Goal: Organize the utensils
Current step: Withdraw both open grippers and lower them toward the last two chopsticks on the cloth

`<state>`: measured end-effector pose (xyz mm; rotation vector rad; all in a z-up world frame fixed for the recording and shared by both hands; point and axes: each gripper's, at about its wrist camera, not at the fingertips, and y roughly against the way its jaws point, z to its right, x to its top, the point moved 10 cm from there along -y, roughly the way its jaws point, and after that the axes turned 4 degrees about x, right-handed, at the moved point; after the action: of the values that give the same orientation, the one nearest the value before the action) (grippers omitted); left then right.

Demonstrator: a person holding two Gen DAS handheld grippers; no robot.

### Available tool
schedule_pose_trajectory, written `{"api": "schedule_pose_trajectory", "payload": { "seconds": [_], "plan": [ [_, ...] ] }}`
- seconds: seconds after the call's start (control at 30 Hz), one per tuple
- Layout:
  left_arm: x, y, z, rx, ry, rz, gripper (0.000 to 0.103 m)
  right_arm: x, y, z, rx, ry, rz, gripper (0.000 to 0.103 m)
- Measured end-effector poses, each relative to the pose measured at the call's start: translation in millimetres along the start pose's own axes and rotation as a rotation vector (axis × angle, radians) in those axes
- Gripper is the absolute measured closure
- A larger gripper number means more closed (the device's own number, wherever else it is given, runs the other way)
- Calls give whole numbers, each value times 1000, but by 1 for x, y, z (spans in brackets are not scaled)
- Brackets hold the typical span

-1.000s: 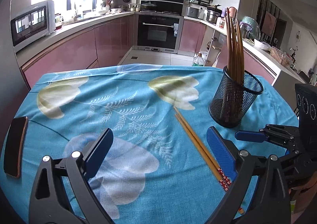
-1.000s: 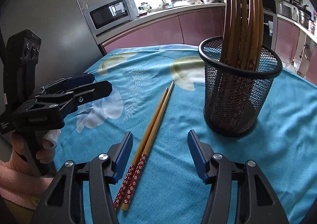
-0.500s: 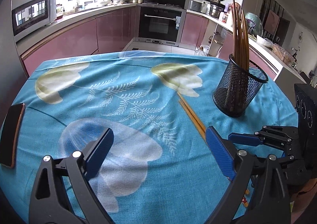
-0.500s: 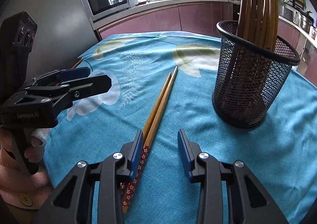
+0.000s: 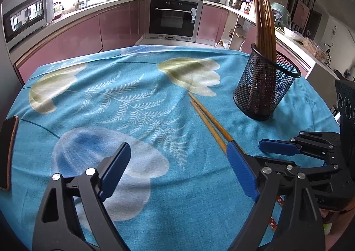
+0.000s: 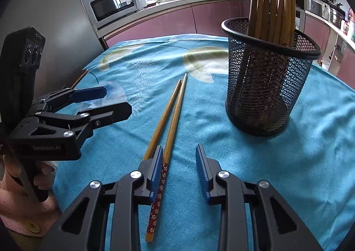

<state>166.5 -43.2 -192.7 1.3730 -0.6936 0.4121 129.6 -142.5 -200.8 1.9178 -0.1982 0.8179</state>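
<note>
Hovering low over the near part of the table (image 6: 288, 173), the right gripper (image 6: 179, 168) has just been closing and now stands at a narrow gap, its pads not pressing on anything: one chopstick of the pair of chopsticks (image 6: 170, 131) lies between its fingers, against the inner face of the left one, while the other runs under or outside that finger; I cannot tell which. The chopsticks are light wood with red flower-patterned handle ends nearest the camera, lying side by side on the blue floral tablecloth (image 5: 133, 104), tips pointing away. The left gripper (image 5: 177, 162) hangs wide with nothing between its fingers, just to the left of the pair, its jaws having eased in slightly; bare cloth lies open ahead of it. A dark phone (image 5: 6, 151) rests at the left table edge. Farther right, well clear of the chopsticks, the black mesh holder (image 6: 266, 86) stands upright with several brown wooden utensils (image 6: 270, 4) in it. Compared with a second ago, the right gripper's fingers are much closer together and the holder sits farther right in its view. Beyond the table edge are pink cabinets (image 5: 115, 24).
</note>
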Motion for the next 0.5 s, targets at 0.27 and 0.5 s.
{"api": "schedule_pose_trajectory", "payload": {
  "seconds": [0.27,0.5],
  "plan": [
    [-2,-20,24,-25,-66,-57,23,-2,5,10,10,-33,9,76],
    [-4,-37,32,-22,-94,-104,30,-2,4,13,23,-43,9,76]
  ]
}}
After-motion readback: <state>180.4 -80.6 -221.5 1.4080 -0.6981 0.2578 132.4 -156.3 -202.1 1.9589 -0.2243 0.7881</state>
